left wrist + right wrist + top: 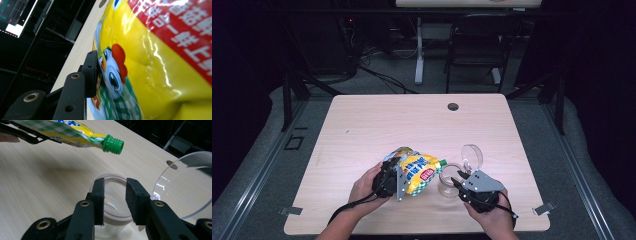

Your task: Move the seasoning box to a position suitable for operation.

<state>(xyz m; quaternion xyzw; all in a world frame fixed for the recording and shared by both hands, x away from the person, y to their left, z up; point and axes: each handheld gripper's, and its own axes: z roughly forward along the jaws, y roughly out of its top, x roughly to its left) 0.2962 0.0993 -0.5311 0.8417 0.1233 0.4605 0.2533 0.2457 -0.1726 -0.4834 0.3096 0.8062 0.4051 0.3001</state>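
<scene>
Left tool (100,72) was clamped on the yellow pouch (419,171), its far jaw hidden behind the pouch. Right tool (115,202) stood part-open astride the jar (110,202) rim; jar base was cut off, on the surface (362,130).

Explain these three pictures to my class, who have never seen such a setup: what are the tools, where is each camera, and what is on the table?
A person holds a two-jaw grasping tool in each hand. One camera looks down from above the pale wooden table; the other two ride on the tools. The left tool is shut on a shiny yellow foil pouch with a green screw cap. The right tool is open, its jaws either side of the rim of a clear glass jar with a beige rim, which stands on the table. The jar's clear round hinged lid stands open.
</scene>
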